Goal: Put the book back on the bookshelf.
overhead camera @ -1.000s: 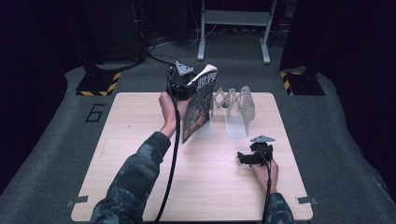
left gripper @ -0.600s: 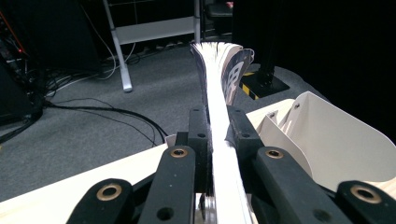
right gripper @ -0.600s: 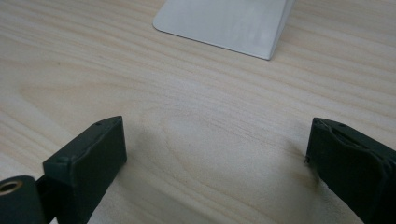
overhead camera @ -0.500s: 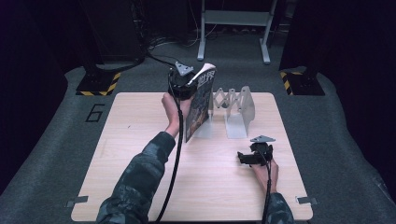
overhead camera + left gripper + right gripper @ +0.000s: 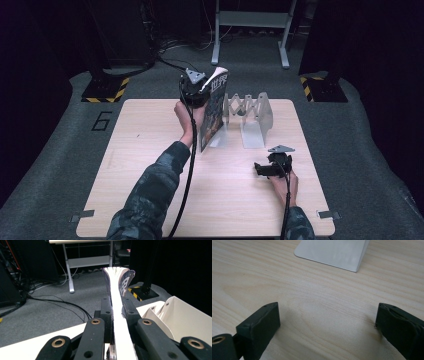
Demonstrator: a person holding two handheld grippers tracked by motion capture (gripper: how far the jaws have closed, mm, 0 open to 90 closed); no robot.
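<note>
Near the upper middle of the high view, the left gripper (image 5: 200, 92) holds a book (image 5: 214, 112) upright above the far part of the wooden table (image 5: 150, 165), just to the left of a white folding book rack (image 5: 250, 120). Its jaws are closed tightly on the book, and in the left gripper view the pale page edges (image 5: 117, 315) run straight up between the two black jaws while the dark cover (image 5: 126, 282) bends away to the right at the top. The right gripper (image 5: 272, 167) rests low at the lower right of the high view, well apart from the book; its jaws stand wide open with nothing between them, as the right gripper view shows, where bare wood lies between the fingers (image 5: 259, 325) and a corner of the rack's white base plate (image 5: 332, 253) is at the top. From here the main risk seems to be that the book, gripped along one edge, fans open or slips, because the pages are loose at the top. It could also hit the near divider of the rack and push the light rack away, since the other gripper does not steady it. The high view gives the distance between book and rack, which the left gripper view hides; the left gripper view shows how the pages sit in the grip.
</note>
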